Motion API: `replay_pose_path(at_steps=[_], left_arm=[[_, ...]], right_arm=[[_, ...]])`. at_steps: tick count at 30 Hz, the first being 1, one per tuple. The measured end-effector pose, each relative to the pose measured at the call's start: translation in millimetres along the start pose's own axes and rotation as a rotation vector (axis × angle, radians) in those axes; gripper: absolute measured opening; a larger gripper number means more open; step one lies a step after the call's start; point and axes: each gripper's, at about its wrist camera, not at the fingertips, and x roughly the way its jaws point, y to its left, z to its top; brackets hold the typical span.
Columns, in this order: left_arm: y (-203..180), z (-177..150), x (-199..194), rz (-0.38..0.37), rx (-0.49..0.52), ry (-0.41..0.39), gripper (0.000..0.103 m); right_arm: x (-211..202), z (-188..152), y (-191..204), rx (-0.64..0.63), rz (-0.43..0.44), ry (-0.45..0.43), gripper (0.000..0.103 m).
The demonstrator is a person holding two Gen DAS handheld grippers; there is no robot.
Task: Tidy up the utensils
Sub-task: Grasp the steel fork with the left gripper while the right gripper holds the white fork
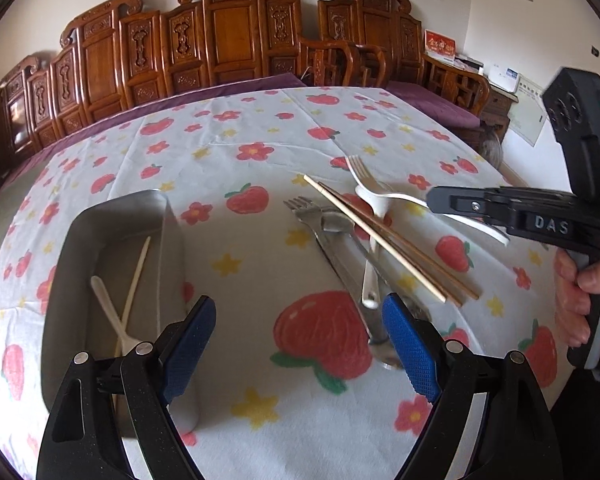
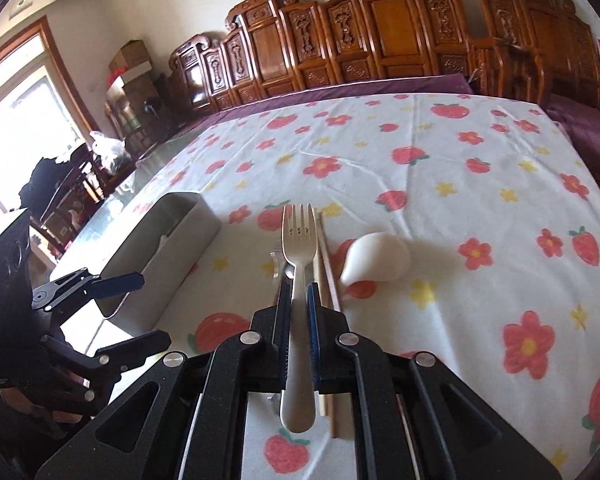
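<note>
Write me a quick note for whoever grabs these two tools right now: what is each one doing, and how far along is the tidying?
Right gripper: shut on a white fork, lifted above the pile.
Left gripper: open, holding nothing, above the cloth beside the metal tray.
Done: two white plastic utensils lie in the tray.
Left on the tablecloth: chopsticks, a metal fork, a white spoon, and other cutlery under them, partly hidden.
Next, probably: carry the white fork to the tray, then sort the rest.
</note>
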Motion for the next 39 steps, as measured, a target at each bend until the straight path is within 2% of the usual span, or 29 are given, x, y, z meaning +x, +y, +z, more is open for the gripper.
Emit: replay_pose_path(at_steps=[4,14,20,25,27,29,35,39], left_arm=[[-5.1,15.4,21.0,0.004,-0.005,0.027,0.081],[-7.6,39.6,79.3,-0.003,-0.063,0.125,0.050],[-5.8,41.4,103.1,-0.017,-0.098,0.193,0.030],[-8.2,41.6,104.9,-0.018,-0.106,0.195,0.024],[-9.3,42.2,103.6,-0.032,-0.103,0.193,0.009],[-10.5,41.5,101.0,-0.009,-0.097,0.189,0.008],[-2.4,41.6,87.9,-0.027,-0.123,0.158,0.002],[-3.5,41.7,80.1,-0.019,-0.087,0.143,0.001]], right_arm=[[2.0,-0.6,-20.2,0.034,-0.040,0.002,0.009],[3.4,-0.4,-37.3,0.070,-0.068,0.007,0.010],[3.4,-0.2,-39.2,0.078,-0.065,0.005,0.010],[5.5,-0.1,-34.9,0.065,-0.062,0.014,0.010],[6.0,-0.3,-32.9,0.059,-0.064,0.017,0.010],[6.7,-0.5,-32.2,0.058,-0.065,0.019,0.010],[8.7,-0.9,-28.8,0.050,-0.068,0.023,0.010],[11.0,-1.2,-23.7,0.038,-0.069,0.028,0.010]])
